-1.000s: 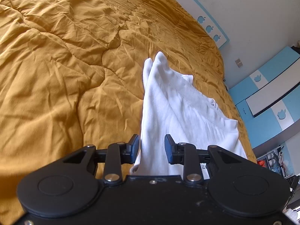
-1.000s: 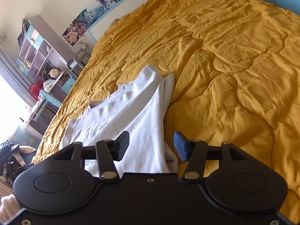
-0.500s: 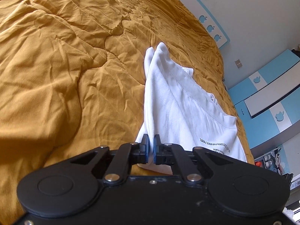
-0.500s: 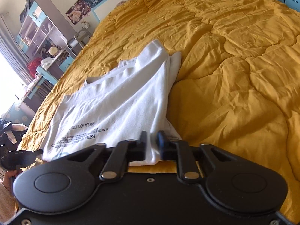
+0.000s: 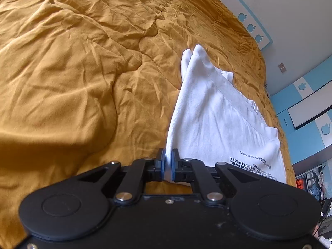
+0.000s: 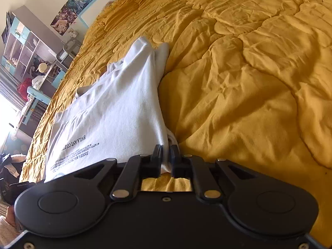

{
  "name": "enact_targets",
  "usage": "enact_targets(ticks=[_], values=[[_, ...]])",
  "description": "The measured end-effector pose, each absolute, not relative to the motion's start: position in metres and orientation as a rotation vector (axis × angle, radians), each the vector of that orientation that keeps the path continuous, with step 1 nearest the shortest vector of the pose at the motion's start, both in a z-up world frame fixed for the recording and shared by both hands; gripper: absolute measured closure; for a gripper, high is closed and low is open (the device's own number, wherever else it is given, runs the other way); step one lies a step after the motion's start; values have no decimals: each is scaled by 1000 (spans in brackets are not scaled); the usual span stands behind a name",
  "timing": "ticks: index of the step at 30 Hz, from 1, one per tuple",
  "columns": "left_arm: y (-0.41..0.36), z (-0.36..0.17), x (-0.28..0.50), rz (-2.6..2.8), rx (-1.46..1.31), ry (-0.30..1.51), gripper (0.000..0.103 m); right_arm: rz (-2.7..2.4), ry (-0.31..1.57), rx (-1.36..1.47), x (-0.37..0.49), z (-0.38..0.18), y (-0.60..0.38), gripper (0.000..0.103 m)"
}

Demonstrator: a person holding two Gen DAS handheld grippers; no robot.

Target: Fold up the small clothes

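A white T-shirt (image 5: 215,122) with black printed text lies on a mustard-yellow quilt (image 5: 72,72), its near edge lifted. My left gripper (image 5: 168,166) is shut on the shirt's near edge, and the cloth rises taut from the jaws. In the right wrist view the same shirt (image 6: 116,116) stretches away to the left. My right gripper (image 6: 166,159) is shut on a bunched fold of its near edge. The shirt's far end (image 6: 149,47) rests on the quilt (image 6: 238,83).
The quilt covers the whole bed. A wall with blue apple stickers (image 5: 251,27) and blue cabinets (image 5: 307,112) lie to the right of the bed. A shelf unit (image 6: 29,47) and a bright window (image 6: 6,112) stand on the other side.
Both grippers were open around the shirt's edge one second ago, then closed on it. Since then both have lifted the edge a little, and the cloth is pulled tauter.
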State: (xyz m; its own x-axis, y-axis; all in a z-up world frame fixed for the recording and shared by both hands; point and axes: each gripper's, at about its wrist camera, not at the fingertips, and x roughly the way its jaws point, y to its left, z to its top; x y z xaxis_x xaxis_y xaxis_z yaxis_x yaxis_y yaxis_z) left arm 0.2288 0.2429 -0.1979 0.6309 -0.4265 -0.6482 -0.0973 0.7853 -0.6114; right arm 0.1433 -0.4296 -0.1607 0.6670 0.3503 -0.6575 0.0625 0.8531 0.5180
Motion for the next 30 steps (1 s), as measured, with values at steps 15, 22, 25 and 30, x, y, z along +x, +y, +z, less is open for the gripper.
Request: enact_targets(ticks=[15,22,25,30], values=[[203,-166,390,-195,-478,701,67,615,582,-228,305,-71,-278,60],[187,-187,413,-222,-483,725,72,765,684,-422,377,-103,-207,61],[190,-195,418,-231,-503,735,100,783,738,-470,394,-121,-198,62],[193,-200,416,-237,-520,712,100,840,840,-450,405,-138,-197,97]])
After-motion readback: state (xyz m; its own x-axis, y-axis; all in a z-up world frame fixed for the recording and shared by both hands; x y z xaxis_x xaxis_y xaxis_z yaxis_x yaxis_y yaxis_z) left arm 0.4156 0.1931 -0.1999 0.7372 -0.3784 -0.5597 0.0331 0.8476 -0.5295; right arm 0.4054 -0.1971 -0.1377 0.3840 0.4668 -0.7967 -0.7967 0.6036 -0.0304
